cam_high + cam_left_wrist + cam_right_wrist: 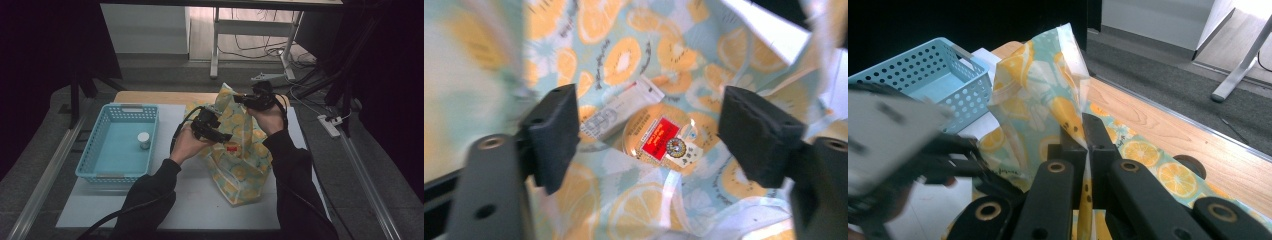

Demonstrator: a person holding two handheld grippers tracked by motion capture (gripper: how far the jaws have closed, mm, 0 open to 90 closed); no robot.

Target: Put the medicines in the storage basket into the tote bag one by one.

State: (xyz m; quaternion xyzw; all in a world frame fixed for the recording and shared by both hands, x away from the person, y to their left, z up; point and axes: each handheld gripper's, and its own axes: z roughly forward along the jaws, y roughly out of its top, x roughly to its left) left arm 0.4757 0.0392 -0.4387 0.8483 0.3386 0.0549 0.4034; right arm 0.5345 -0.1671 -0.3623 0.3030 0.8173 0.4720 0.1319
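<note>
A bag printed with orange slices (240,167) stands on the white table top, mouth up. My right gripper (240,100) is shut on the bag's upper edge (1038,85) and holds it up, the fabric pinched between the jaws (1087,125). My left gripper (225,137) hovers at the bag's mouth. In the left gripper view its jaws (646,120) stand open with nothing pressed between them. Inside the bag (624,55) below them lie a round tin with a red label (659,137) and a white tube-like pack (621,110).
A light blue perforated basket (95,150) stands to the left of the bag with a small white-lidded jar (144,140) in it. The basket (923,65) is also behind the bag in the right gripper view. A wooden strip (160,97) runs along the table's far edge.
</note>
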